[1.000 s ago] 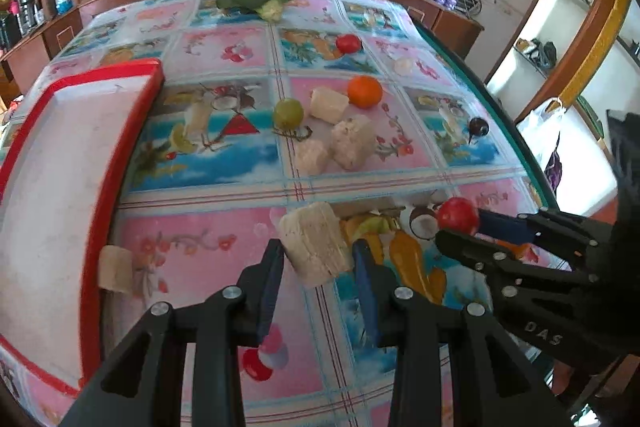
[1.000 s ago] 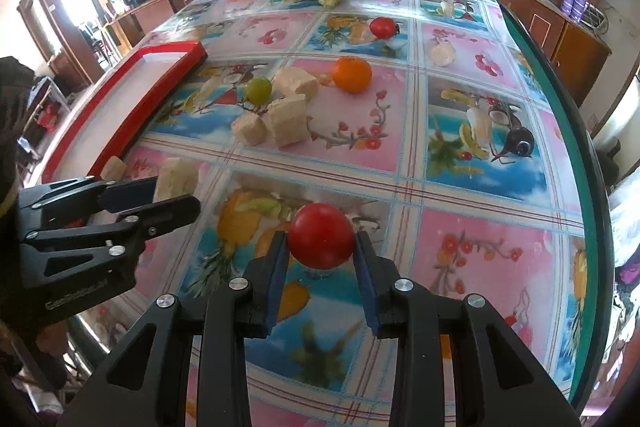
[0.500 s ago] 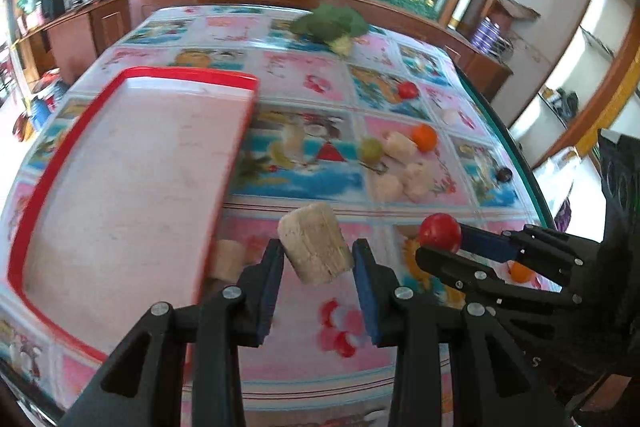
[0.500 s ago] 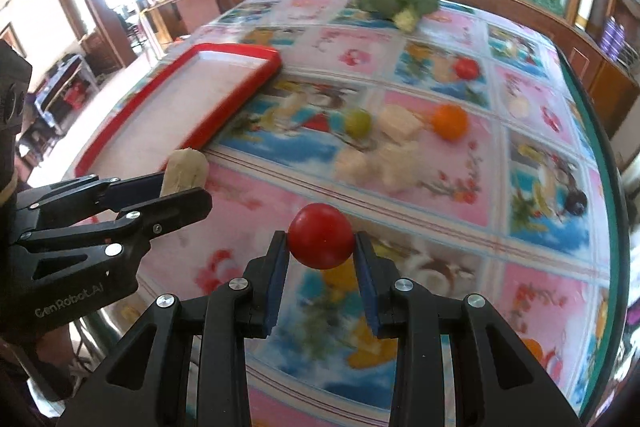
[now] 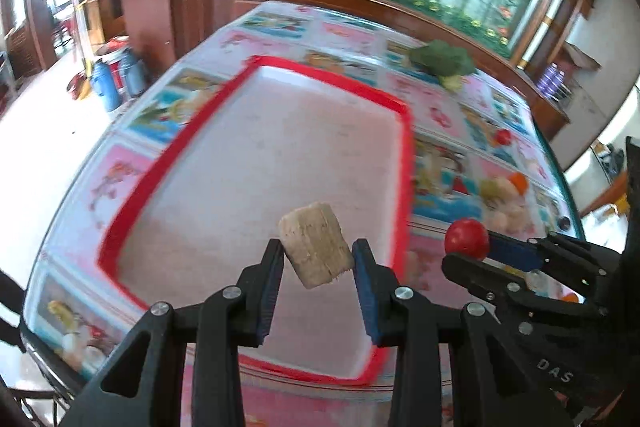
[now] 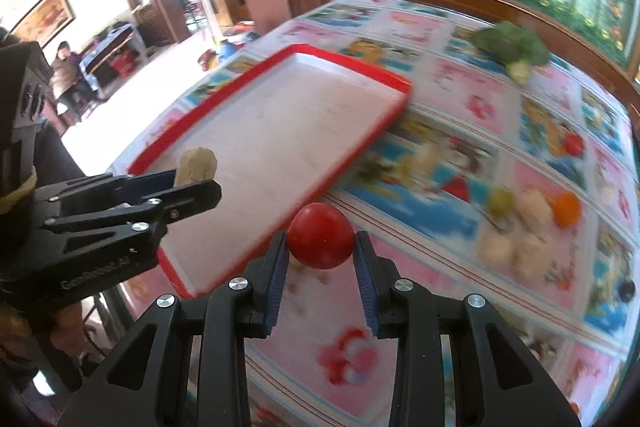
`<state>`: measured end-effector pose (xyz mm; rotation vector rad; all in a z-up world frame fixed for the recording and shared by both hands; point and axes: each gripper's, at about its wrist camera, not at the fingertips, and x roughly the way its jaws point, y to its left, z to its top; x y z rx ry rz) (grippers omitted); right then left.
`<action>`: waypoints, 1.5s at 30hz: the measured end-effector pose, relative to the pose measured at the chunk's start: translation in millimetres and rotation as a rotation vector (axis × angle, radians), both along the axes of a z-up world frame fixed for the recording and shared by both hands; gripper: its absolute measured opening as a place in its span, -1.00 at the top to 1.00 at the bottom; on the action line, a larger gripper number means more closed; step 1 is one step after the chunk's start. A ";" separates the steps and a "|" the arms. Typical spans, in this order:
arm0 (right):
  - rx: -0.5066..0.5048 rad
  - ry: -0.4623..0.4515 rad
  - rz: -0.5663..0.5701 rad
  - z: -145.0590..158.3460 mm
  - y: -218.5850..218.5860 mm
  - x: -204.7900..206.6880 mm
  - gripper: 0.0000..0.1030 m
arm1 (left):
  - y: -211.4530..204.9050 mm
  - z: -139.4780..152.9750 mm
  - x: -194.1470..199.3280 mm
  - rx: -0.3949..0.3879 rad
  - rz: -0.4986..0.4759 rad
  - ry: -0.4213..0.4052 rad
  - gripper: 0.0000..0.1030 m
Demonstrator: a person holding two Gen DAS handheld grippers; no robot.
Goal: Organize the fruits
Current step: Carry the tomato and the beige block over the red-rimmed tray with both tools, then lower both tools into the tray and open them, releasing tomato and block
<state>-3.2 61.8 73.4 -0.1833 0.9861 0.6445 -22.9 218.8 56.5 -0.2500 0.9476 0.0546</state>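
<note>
While the red tray (image 5: 404,163) lies bare, the left gripper (image 5: 318,259) clamps a pale chunk (image 5: 316,249) above it; the right gripper (image 6: 321,251) grips a tomato (image 6: 321,241) at the tray's 3 o'clock edge; more fruit (image 6: 566,209) waits on the tabletop (image 6: 472,107).

Left gripper (image 5: 318,259): we hold it level, pointing forward, its jaws clamped on a pale chunk (image 5: 315,244) held clear in the air.
Right gripper (image 6: 321,255): we hold it just right of the left, jaws pinching a red ball (image 6: 321,241) at their tips.
Spacing: our two grippers are side by side, not touching.
</note>
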 end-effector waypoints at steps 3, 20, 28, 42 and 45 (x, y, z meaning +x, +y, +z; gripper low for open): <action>-0.003 -0.005 0.047 -1.2 25.0 0.3 0.38 | 21.2 -6.7 0.7 0.005 0.044 0.015 0.26; -0.035 0.099 0.187 -44.2 98.3 -0.2 0.38 | 71.4 -36.8 -1.4 -0.003 0.133 0.087 0.26; -0.049 0.103 0.187 -47.3 100.7 -2.9 0.37 | 69.3 -38.3 -1.4 0.010 0.137 0.098 0.25; -0.055 0.068 0.147 -31.8 82.6 -9.3 0.27 | 52.2 -23.2 -15.7 0.053 0.148 0.064 -0.25; -0.055 0.056 0.143 -26.6 75.0 -14.0 0.27 | 42.7 -17.6 -21.6 0.074 0.144 0.048 -0.32</action>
